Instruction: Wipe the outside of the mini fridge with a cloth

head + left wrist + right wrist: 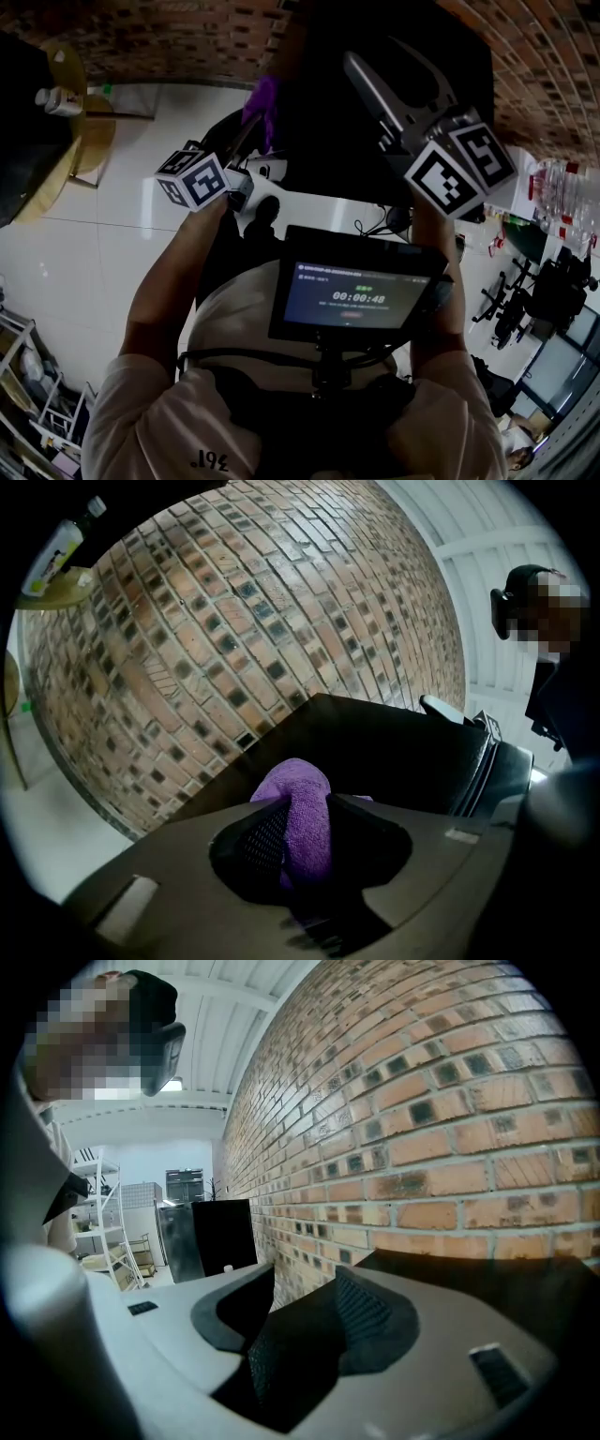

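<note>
The left gripper (307, 810) has its fingers clamped on a purple cloth (292, 785) bulging past their tips toward the black mini fridge (394, 752) just ahead, likely to wipe it, while the right gripper (305, 1283), fingers apart and apparently empty, waits beside the fridge's top.

A glossy white tiled floor (94, 225) fills the left of the head view and runs to the brick wall at the far side. The black mini fridge (309, 122) stands on it against that wall. Far left, a small round yellowish table (66, 591) also stands on the floor, with a light bottle (58, 546) lying on its top. Near left, a metal rack (37, 375) rests on the tiles. To the right, dark pieces, possibly wheeled equipment (525, 300), sit on the floor too.
</note>
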A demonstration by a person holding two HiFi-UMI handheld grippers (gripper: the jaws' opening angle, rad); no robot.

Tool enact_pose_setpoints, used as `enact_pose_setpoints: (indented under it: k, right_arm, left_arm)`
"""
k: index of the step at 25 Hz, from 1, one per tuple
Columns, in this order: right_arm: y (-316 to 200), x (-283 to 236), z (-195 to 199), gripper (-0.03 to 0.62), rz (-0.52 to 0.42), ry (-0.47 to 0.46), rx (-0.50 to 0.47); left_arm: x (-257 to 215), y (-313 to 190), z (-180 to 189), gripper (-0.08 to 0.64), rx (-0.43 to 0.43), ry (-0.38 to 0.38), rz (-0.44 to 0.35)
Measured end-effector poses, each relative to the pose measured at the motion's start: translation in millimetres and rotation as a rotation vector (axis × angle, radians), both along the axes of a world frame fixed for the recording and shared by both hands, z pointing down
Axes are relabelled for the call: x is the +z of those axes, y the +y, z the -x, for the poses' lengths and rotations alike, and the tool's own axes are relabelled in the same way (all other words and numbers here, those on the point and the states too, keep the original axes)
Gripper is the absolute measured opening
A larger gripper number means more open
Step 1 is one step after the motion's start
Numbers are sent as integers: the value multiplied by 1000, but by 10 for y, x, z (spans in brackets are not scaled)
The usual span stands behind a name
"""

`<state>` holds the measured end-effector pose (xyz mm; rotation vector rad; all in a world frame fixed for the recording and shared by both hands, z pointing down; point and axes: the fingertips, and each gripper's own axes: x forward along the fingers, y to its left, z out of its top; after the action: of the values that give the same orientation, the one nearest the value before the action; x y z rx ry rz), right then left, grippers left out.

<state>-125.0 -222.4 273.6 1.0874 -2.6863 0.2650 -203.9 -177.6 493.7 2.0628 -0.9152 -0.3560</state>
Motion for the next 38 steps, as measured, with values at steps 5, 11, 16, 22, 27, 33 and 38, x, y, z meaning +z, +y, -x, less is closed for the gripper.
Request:
enact_pose_setpoints:
  k: [5,11,16,22,27,33,38]
  right_arm:
    - [-19,28,14,199,2,2,0]
    - [-78,119,-20,199,15,6,-7]
    - [-64,147,-19,199,27,10,-15]
    - [-56,149,7,199,37,16,-17]
    - [-49,123,32,199,37,20,-17]
    - [-40,102,70,199,34,21,-17]
    - [-24,107,100,199,30,21,-17]
  left_arm:
    - [284,-4,8,115,2,-26,36]
    - [757,-35,-57,115,11,-74,94]
    - [1045,-31,-74,115,19,-111,125]
    - [1387,-55,-69,115,28,-182,161]
    - [1655,-60,-61,115,61,-236,196]
    - [2002,-32,18,115,103,-376,246]
    - [2239,30,47,115,138,-445,291]
